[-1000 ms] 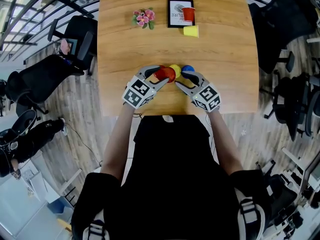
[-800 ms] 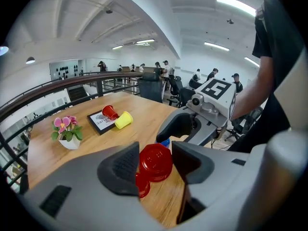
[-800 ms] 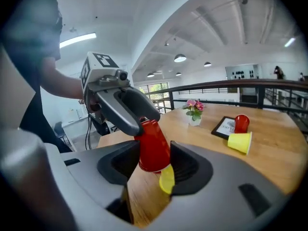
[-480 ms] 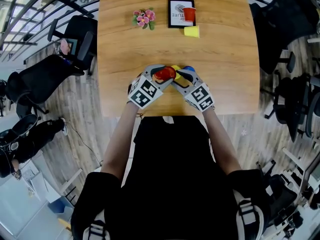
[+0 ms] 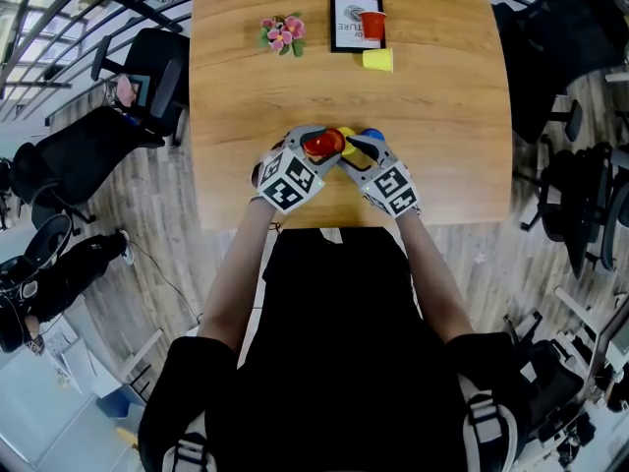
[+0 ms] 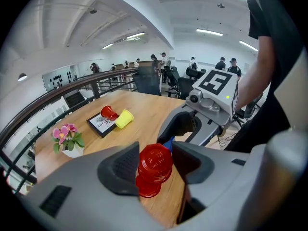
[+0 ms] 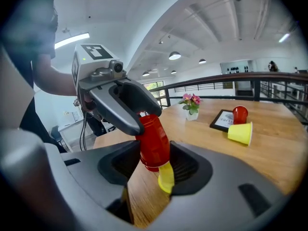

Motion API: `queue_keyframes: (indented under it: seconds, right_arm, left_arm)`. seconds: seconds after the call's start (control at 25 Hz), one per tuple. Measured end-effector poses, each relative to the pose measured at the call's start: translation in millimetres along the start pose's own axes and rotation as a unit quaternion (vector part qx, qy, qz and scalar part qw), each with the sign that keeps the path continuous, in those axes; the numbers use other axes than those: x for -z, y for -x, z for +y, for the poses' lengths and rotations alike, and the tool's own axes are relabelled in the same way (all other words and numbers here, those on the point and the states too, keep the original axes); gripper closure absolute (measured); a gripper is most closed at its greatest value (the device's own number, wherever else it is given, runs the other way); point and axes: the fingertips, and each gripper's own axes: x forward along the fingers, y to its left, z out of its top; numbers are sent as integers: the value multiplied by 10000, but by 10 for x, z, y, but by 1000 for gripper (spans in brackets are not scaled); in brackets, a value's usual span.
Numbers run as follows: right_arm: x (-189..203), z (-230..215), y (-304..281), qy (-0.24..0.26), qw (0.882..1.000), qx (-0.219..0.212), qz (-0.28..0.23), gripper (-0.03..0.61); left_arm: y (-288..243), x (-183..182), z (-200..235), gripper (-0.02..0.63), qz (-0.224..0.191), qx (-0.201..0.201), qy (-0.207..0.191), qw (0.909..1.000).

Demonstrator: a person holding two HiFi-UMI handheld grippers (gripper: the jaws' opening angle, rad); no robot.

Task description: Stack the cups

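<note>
My left gripper (image 5: 322, 144) is shut on a red cup stack (image 5: 323, 143), seen bottom-first between its jaws in the left gripper view (image 6: 155, 170). My right gripper (image 5: 356, 142) is shut on a yellow cup (image 7: 166, 177), with a blue cup (image 5: 371, 136) at its far end. In the right gripper view the red cup stack (image 7: 153, 141) sits mouth-first over the yellow cup, so only the yellow cup's lower part shows. The two grippers meet tip to tip just above the wooden table (image 5: 442, 146) near its front edge. The blue cup is hidden in the right gripper view.
At the table's far side a second red cup (image 5: 371, 26) lies on a black-framed picture (image 5: 346, 26), with a second yellow cup (image 5: 377, 60) on its side beside it. A small pot of pink flowers (image 5: 282, 35) stands to their left. Office chairs flank the table.
The two grippers have drawn closer together and the left one has rolled. The red cups now cover more of the yellow cup.
</note>
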Motion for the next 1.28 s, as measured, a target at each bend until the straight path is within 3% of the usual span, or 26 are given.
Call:
queue_keyframes:
  seconds: [0.44, 1.0, 1.28]
  right_arm:
    - [52, -51, -30, -84, 9999, 6, 102, 377]
    - [64, -48, -32, -162, 9998, -30, 110, 374]
    - [-19, -132, 207, -107, 9999, 89, -39, 370]
  left_arm:
    - [-66, 14, 1, 379, 34, -72, -311, 9995]
    - [-61, 7, 23, 348, -135, -60, -202, 9997]
    - [86, -206, 89, 334, -811, -121, 194, 9964]
